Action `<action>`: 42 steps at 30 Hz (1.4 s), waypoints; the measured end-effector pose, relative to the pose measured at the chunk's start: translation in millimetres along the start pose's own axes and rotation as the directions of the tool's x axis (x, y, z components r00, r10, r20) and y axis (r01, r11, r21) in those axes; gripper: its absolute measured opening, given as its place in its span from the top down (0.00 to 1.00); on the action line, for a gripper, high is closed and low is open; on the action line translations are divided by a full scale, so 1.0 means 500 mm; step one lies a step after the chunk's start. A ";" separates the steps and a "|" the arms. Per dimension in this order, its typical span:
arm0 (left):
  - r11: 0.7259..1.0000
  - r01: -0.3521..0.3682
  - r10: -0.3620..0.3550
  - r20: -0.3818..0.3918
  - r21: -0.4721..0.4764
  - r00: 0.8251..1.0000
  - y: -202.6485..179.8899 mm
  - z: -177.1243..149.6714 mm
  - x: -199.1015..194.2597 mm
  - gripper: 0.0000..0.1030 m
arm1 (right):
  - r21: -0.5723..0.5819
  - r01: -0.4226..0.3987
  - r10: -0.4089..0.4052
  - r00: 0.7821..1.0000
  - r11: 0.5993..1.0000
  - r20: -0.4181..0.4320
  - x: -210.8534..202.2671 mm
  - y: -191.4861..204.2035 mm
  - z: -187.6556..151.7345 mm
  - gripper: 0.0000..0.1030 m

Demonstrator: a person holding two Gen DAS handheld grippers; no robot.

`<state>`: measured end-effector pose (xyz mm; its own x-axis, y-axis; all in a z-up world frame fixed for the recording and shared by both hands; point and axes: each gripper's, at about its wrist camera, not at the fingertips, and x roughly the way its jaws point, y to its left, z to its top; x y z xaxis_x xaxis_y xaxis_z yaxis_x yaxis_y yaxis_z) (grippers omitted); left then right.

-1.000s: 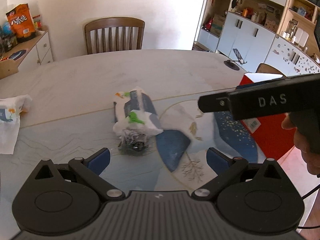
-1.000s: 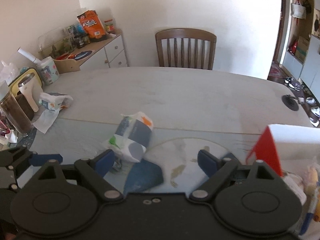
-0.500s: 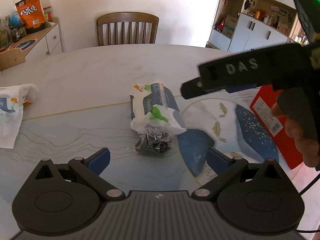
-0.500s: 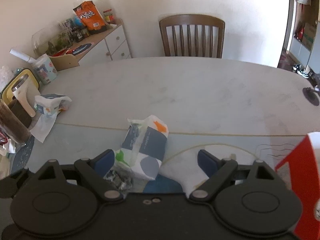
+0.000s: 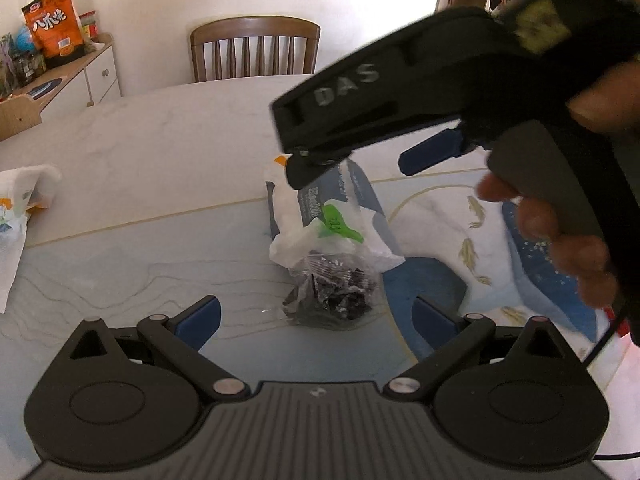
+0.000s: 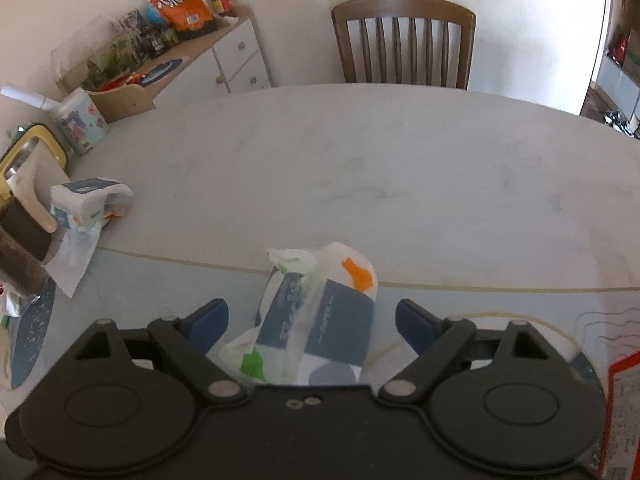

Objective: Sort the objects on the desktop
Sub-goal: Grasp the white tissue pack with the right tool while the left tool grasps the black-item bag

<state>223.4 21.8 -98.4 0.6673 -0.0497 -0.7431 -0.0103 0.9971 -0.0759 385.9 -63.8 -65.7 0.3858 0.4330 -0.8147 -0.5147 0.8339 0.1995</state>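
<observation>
Tissues [image 6: 316, 320], a soft pack in a crumpled printed wrapper, lie near the middle of the table [image 6: 360, 168], and the right gripper [image 6: 312, 316] hangs over them with its jaws spread wide, one blue pad on each side and nothing in its grip. This looks like the reach stage of a pick: next, I'd guess, it needs to drop until the pads bracket the pack's body rather than the loose plastic, then close gently, since the wrapper will crumple and slip. The left gripper [image 5: 316, 316] is also wide open and empty, held low and short of a small clear bag [image 5: 332, 292] of dark bits that rests against the near end of the pack. That bag shows only in the left view; from the right wrist it is hidden under the gripper's own body. The left view also catches the right tool from the side, with a hand [image 5: 560, 232] wrapped round its handle. The right view alone gives the table's left end: a second tissue pack [image 6: 88, 204], a patterned tin [image 6: 78, 128] and a dark jar [image 6: 20, 256], plus a sliver of red box [image 6: 624, 400] at its right edge.
</observation>
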 end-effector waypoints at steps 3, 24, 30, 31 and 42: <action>1.000 0.000 0.000 -0.006 0.000 1.000 0.004 -0.002 0.012 0.01 | 0.024 0.000 0.001 1.000 1.000 -0.031 0.027 -0.004 0.009 0.10; 0.999 -0.033 0.032 0.026 0.039 0.999 -0.012 -0.014 0.035 0.29 | 0.025 0.068 -0.065 0.991 0.997 -0.117 0.100 0.008 0.006 0.08; 0.998 -0.043 0.041 0.029 0.054 0.999 -0.016 -0.021 0.037 0.35 | -0.068 0.149 -0.156 0.981 0.987 -0.118 0.110 0.036 -0.005 0.10; 0.997 -0.043 0.042 0.031 0.057 0.999 -0.017 -0.021 0.037 0.37 | -0.075 0.154 -0.162 0.980 0.985 -0.115 0.110 0.038 -0.005 0.11; 0.996 -0.044 0.041 0.038 0.076 0.998 -0.021 -0.021 0.031 0.52 | -0.074 0.156 -0.163 0.981 0.985 -0.101 0.093 0.021 -0.006 0.30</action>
<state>226.1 9.9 -116.3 0.6942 -0.0065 -0.7197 0.0171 0.9998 0.0075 396.1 -35.7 -103.2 0.3856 0.2544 -0.8869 -0.5037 0.8634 0.0287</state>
